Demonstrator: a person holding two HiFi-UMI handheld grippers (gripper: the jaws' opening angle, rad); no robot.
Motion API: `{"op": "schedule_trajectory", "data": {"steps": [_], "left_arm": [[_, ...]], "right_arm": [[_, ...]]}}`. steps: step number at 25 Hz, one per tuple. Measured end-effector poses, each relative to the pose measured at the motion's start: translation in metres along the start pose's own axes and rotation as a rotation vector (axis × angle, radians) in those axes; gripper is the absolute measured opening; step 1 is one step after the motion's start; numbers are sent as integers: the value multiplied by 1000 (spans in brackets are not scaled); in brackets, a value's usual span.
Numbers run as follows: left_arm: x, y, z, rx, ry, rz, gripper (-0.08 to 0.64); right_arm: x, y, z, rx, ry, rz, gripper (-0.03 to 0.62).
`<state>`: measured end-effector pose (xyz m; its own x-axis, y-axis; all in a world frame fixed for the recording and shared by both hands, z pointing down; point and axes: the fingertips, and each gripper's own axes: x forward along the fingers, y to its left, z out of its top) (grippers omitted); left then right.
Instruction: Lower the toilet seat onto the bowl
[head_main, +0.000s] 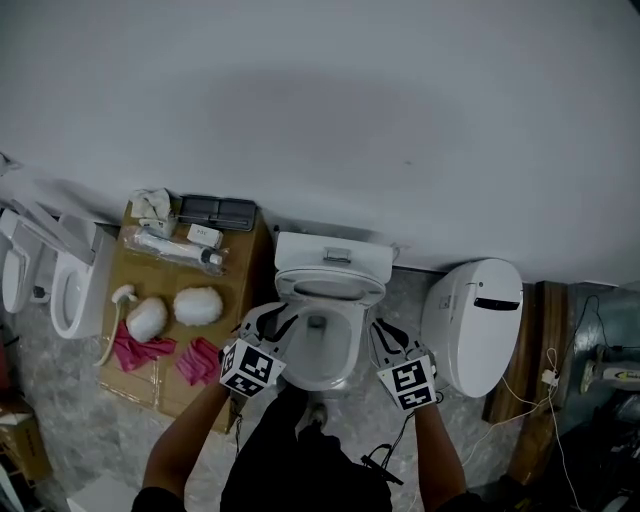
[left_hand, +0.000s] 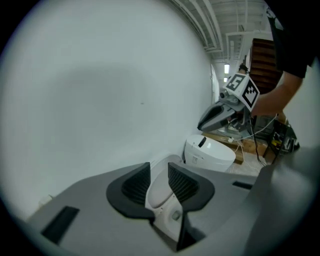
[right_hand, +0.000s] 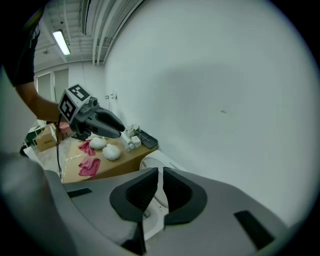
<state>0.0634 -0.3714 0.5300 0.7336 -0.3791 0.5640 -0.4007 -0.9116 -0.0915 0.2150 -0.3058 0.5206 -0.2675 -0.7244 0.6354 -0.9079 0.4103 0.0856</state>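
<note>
In the head view a white toilet stands against the wall, its tank (head_main: 333, 258) at the back and its open bowl (head_main: 320, 352) in front. The seat (head_main: 330, 292) looks raised, leaning back toward the tank. My left gripper (head_main: 280, 320) hovers over the bowl's left rim, my right gripper (head_main: 380, 332) over its right rim; neither touches the seat. In the left gripper view the left gripper (left_hand: 159, 172) is open, with the toilet (left_hand: 161, 192) showing through the gap. In the right gripper view the right gripper (right_hand: 160, 175) is shut, only a thin slit between its pads, empty.
A cardboard sheet (head_main: 245, 262) left of the toilet carries pink cloths (head_main: 135, 352), white balls (head_main: 200, 305), a tube and a black tray (head_main: 217, 210). Spare seats (head_main: 70, 285) lie far left. A closed white toilet unit (head_main: 475, 320), wooden boards and cables lie to the right.
</note>
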Motion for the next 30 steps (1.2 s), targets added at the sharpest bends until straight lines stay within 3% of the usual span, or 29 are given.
{"op": "schedule_trajectory", "data": {"steps": [5,8,12,15,21,30], "left_arm": [[46,13,-23,169,107,-97,124],[73,21,-38,233,162,-154,135],[103,19,-56,330,236,-249,137],[120,22,-65,402,271,-256,137],[148,32,-77,430,328,-261,137],[159,34,-82,449,338,-276,137]], "right_arm": [[41,-17,-19,-73,113,34,47],[66,-23,-30,-110,173,63,94],[97,-31,-50,-175,258,97,94],[115,-41,-62,-241,305,97,94],[140,-58,-78,-310,367,96,94],[163,-62,-95,-396,422,93,94]]}}
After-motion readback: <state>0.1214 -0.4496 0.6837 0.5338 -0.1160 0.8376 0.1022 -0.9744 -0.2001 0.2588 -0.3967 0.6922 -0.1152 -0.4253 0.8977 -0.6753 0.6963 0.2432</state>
